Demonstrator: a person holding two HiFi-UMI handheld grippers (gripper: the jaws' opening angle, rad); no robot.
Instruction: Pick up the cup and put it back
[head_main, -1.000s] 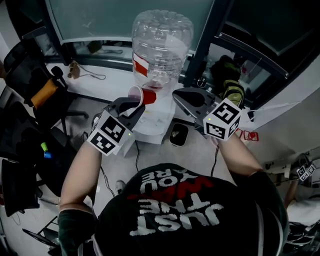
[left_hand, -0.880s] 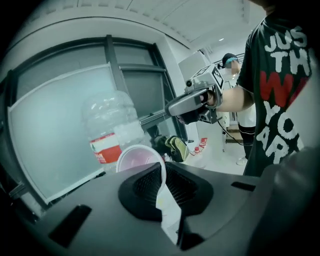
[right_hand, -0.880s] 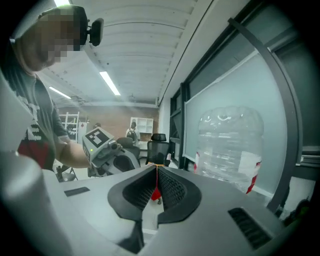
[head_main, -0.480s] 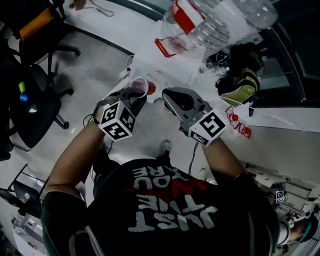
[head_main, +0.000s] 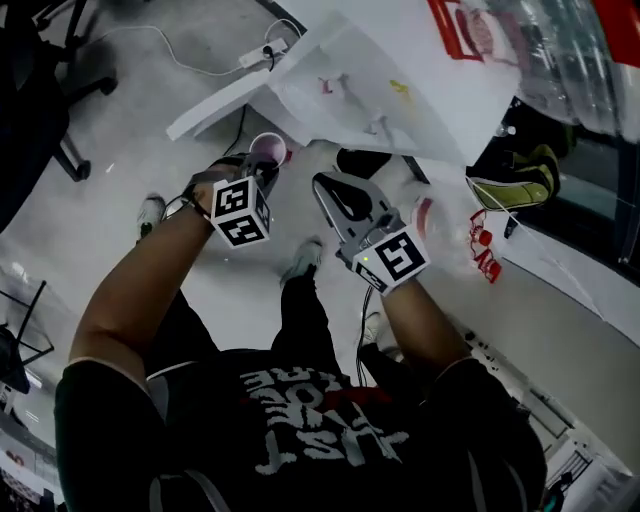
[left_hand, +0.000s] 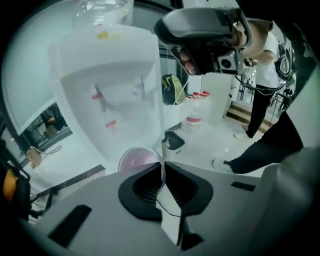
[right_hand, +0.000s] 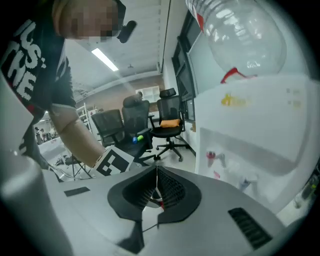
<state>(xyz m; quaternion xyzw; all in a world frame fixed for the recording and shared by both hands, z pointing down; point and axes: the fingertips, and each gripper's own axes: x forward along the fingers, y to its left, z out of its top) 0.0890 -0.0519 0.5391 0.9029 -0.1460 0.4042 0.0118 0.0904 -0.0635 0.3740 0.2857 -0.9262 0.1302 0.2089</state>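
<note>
Blocked close ahead of the left gripper (left_hand: 162, 170) and its pinched cup (left_hand: 134, 160) by the white water dispenser (left_hand: 110, 75), with taps (left_hand: 98, 96) jutting into its recess; open leftward across bare floor (head_main: 110, 170) up to the office chairs (right_hand: 167, 122); narrowed rightward by a dark bin (left_hand: 172, 142), bottles (left_hand: 195, 107) and a standing person (left_hand: 260, 90).

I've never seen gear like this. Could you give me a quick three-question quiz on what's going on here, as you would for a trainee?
1. What does the left gripper pinch? A: the rim of the cup. B: a cable. C: a shoe.
2. True or false: the right gripper has its jaws closed together.
3. Fill in: the big clear bottle sits on top of the white ____.

Key: 1 A. 2 True. 3 water dispenser.
</note>
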